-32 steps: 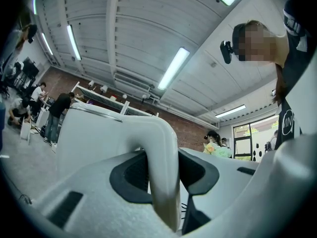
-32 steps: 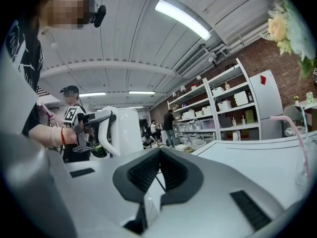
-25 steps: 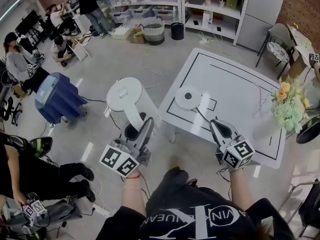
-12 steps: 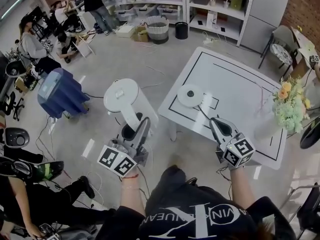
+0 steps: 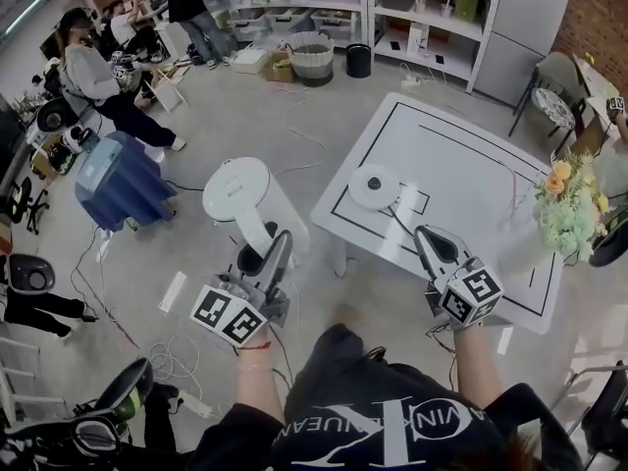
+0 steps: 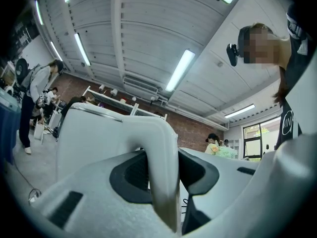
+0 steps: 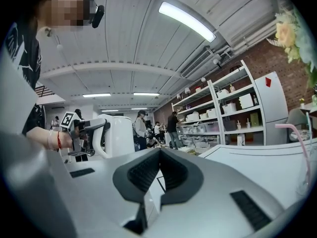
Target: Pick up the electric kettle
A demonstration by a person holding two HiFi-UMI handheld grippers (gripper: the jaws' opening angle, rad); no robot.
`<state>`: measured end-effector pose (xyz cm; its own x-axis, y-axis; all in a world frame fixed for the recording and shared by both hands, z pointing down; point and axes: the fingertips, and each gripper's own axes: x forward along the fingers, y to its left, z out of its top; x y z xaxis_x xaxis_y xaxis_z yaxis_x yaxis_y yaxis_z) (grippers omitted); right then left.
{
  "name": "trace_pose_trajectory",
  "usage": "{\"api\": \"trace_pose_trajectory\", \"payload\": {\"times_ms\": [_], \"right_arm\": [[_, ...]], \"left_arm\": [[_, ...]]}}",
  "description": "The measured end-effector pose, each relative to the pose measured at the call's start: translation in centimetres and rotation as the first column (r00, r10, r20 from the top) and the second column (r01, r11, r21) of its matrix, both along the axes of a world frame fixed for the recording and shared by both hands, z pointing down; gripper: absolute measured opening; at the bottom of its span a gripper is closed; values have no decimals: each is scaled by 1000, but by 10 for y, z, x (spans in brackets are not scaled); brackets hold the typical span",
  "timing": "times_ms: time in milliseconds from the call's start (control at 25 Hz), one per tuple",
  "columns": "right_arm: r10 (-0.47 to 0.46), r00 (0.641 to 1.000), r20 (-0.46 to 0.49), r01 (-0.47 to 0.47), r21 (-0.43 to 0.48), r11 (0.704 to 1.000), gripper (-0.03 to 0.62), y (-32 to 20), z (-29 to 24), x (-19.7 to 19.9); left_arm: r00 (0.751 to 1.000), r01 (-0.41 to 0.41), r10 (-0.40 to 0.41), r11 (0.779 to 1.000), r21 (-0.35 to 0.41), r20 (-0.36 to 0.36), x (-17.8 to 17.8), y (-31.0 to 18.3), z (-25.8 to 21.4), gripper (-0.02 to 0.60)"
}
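Note:
The white electric kettle (image 5: 240,192) hangs in the air over the floor, left of the white table (image 5: 471,165). My left gripper (image 5: 270,248) is shut on its curved handle (image 6: 163,167), which stands pinched between the dark pads (image 6: 131,175); the kettle body (image 6: 94,138) rises just beyond. The right gripper view shows the kettle (image 7: 119,135) off to the left, held level. The round kettle base (image 5: 373,187) stays on the table with its cord trailing. My right gripper (image 5: 430,241) hovers over the table's near edge, jaws closed together (image 7: 158,170) on nothing.
A vase of flowers (image 5: 569,209) stands at the table's right edge. A blue bin (image 5: 118,180) sits on the floor to the left, with cables near it. Shelving (image 5: 422,18) lines the back wall. People (image 5: 98,81) move about at the far left.
The kettle and both grippers have kept almost still. The people at the left have shifted about, and one seated figure has left the lower left corner.

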<state>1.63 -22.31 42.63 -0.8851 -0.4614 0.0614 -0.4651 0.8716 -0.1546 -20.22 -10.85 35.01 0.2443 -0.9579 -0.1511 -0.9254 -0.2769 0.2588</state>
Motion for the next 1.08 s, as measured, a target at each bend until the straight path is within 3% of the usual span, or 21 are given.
{"api": "trace_pose_trajectory", "payload": {"times_ms": [1080], "right_arm": [[9, 1000, 26, -9, -8, 1000, -2, 2, -1, 0]], "left_arm": [[1000, -15, 15, 1000, 3, 12, 1, 0, -4, 133]]}}
